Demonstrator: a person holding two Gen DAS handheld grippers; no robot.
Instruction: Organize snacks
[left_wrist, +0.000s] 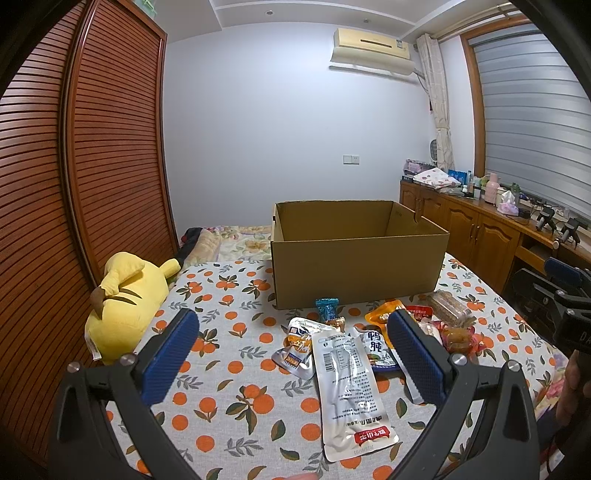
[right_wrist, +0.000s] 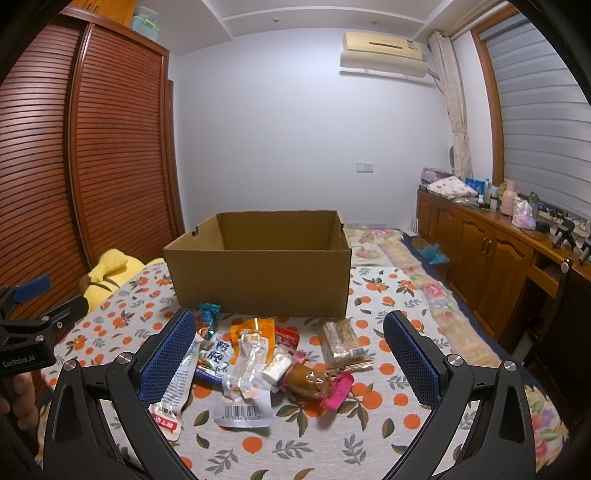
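Observation:
An open cardboard box (left_wrist: 356, 271) (right_wrist: 258, 280) stands on the orange-print cloth, and no contents show inside it. In front of it lies a heap of snack packets. The left wrist view shows a long white pouch (left_wrist: 351, 391), a silver pouch (left_wrist: 299, 347) and a teal candy (left_wrist: 328, 308). The right wrist view shows a clear barcode pouch (right_wrist: 245, 384), a cereal bar (right_wrist: 341, 341), an orange pouch (right_wrist: 255, 332) and a brown sausage in a pink-ended wrapper (right_wrist: 314, 382). My left gripper (left_wrist: 291, 358) is open over the pile. My right gripper (right_wrist: 290, 360) is open too, with nothing held.
A yellow plush toy (left_wrist: 125, 302) lies at the cloth's left edge beside a slatted wooden wardrobe (left_wrist: 74, 166). A wooden cabinet (right_wrist: 491, 258) with clutter runs along the right. Floral bedding (right_wrist: 388, 243) lies behind the box.

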